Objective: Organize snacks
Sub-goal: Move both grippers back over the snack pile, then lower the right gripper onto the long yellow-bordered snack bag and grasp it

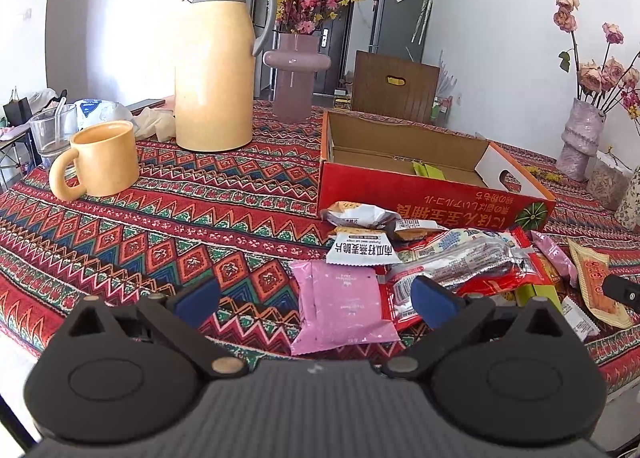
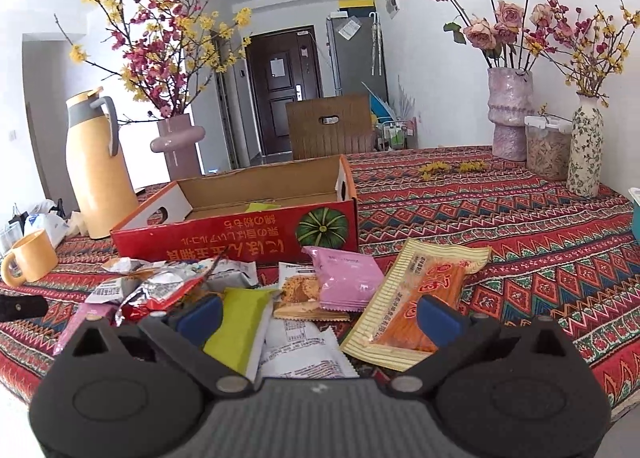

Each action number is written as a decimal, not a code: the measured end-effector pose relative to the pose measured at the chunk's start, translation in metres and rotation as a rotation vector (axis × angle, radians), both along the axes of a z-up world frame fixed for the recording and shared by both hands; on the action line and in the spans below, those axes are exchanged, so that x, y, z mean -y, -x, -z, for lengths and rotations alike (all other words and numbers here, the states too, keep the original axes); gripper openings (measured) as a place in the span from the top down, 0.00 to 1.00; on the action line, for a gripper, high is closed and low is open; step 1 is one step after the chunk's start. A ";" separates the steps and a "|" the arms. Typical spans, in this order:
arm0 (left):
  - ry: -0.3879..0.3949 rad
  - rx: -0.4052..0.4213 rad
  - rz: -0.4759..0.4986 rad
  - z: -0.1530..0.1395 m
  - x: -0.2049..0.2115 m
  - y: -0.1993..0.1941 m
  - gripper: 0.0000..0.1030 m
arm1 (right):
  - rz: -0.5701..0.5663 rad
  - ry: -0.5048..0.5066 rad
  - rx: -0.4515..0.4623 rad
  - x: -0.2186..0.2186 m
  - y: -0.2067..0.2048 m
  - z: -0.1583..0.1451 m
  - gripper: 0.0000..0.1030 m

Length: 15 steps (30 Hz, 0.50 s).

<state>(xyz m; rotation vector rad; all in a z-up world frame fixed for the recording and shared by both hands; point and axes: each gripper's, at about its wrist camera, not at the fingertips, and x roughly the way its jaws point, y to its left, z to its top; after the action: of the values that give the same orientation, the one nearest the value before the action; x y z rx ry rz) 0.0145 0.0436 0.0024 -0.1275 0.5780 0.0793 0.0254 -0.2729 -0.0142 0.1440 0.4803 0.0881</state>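
Left wrist view: left gripper (image 1: 316,300) had its jaws spread wide and held nothing. A pink packet (image 1: 340,304) lay flat on the tablecloth (image 1: 160,226) directly ahead, between the two blue pads, its long axis running roughly along the fingers. The rest of the snack pile (image 1: 452,258) sat ahead and to the right of the tongs. The red cardboard box (image 1: 424,198), open-topped and holding at least one green packet, stood farther ahead beyond the pile. Judgement: the pink packet was this gripper's nearest candidate.

Right wrist view: right gripper (image 2: 320,318) also stood apart, empty. A lime-green packet (image 2: 240,322) lay just inside its left pad, long axis along the fingers; a striped orange packet (image 2: 416,302) lay under the right pad, angled away to the right. A white wrapper (image 2: 300,350) sat between the pads, close in. Whether either pad touched a packet could not be told, owing to fisheye foreshortening. The box stood straight ahead, past the pile.
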 end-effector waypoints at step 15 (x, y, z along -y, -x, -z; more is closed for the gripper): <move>-0.003 -0.039 0.003 0.011 0.004 -0.007 0.00 | 0.125 0.022 -0.227 0.036 -0.066 0.031 0.01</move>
<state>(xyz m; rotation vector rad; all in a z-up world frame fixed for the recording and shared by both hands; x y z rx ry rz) 0.0217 0.0394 -0.0083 -0.1229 0.6172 0.0797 0.0913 -0.3093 -0.0454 0.1627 0.6967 -0.0571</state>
